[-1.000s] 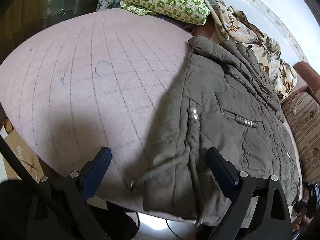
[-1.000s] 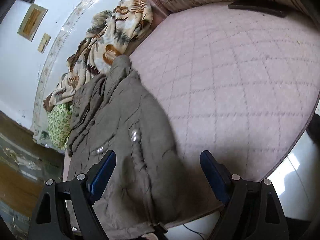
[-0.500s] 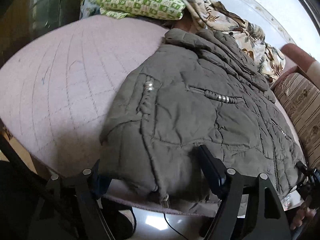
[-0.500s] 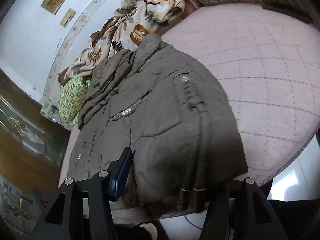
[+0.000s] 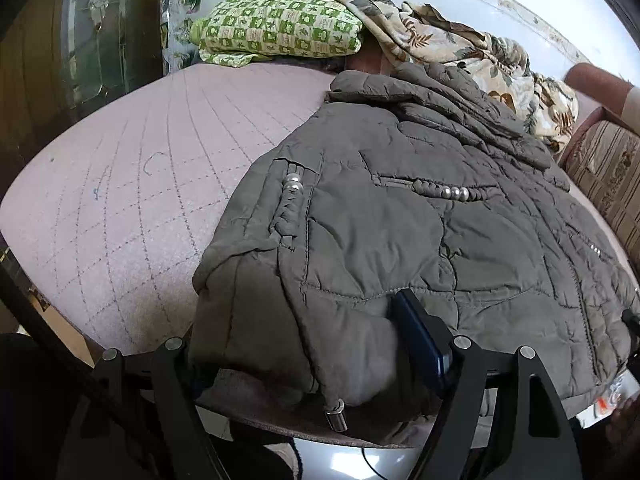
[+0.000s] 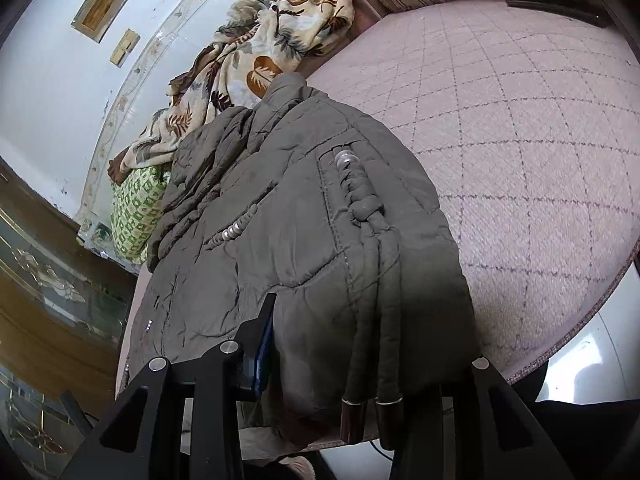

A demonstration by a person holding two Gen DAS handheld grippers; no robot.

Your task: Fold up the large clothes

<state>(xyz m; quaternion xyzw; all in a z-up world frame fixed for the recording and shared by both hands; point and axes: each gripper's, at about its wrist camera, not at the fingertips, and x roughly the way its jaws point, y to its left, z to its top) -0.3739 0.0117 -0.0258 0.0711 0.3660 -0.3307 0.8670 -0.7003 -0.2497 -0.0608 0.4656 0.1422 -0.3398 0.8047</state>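
My left claw [image 5: 308, 344] and right claw [image 6: 360, 344] have just closed, each clamped on the jacket's [image 5: 400, 220] near hem — pink quilted bed [image 5: 120, 200] spreads beyond, floral blanket [image 6: 260, 52] against the wall.

Left gripper [image 5: 304, 344]: matte black angular frame, two branching arms per side, round silver screw heads at the pivots. One finger [image 5: 418, 338] shows a dark blue pad on its inner face. Thin black cable runs diagonally past the frame's left side.

Right gripper [image 6: 360, 344]: same black frame, silver screw heads at three visible pivots. Blue pad visible on the left finger [image 6: 264, 344]; the other finger hidden.
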